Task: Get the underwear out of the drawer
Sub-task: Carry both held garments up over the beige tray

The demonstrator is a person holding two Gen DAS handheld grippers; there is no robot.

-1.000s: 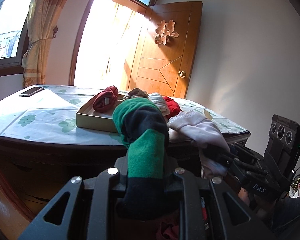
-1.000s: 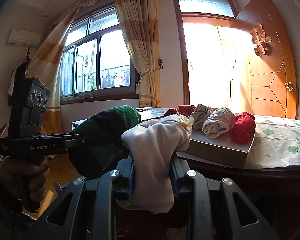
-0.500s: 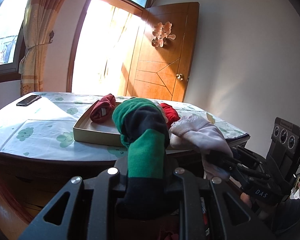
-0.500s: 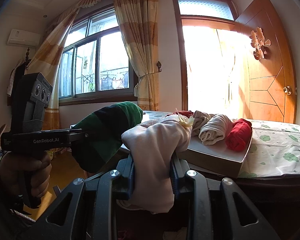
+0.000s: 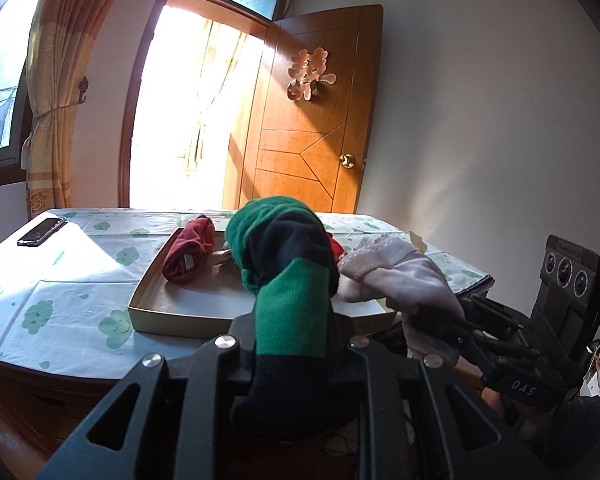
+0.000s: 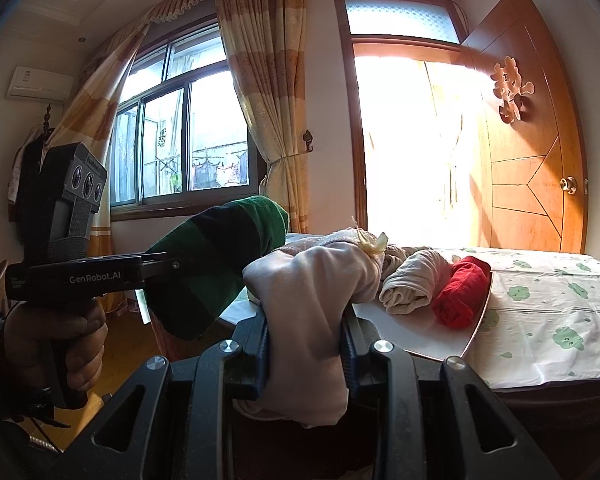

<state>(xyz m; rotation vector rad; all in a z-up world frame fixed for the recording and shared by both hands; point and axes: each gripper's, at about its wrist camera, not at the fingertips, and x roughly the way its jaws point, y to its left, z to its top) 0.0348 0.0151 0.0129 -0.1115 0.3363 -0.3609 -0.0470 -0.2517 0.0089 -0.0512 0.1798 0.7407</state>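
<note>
My left gripper (image 5: 292, 344) is shut on a rolled green and dark navy underwear (image 5: 288, 264), held in the air in front of the table's near edge; it also shows in the right wrist view (image 6: 216, 264). My right gripper (image 6: 304, 344) is shut on a rolled pale pink underwear (image 6: 320, 280), just right of the green one (image 5: 396, 276). Behind them a shallow beige box (image 5: 172, 312) on the table holds a dark red roll (image 5: 188, 252), a beige roll (image 6: 412, 284) and a bright red roll (image 6: 460, 296). The drawer is not in view.
The table (image 5: 60, 280) has a white cloth with green prints. A black phone (image 5: 42, 231) lies at its far left. An open wooden door (image 5: 312, 120) and a bright doorway stand behind. A curtained window (image 6: 180, 140) is on the left wall.
Both grippers have risen with their rolls, so I look down more onto the table top and into the box. Both grips are unchanged.
</note>
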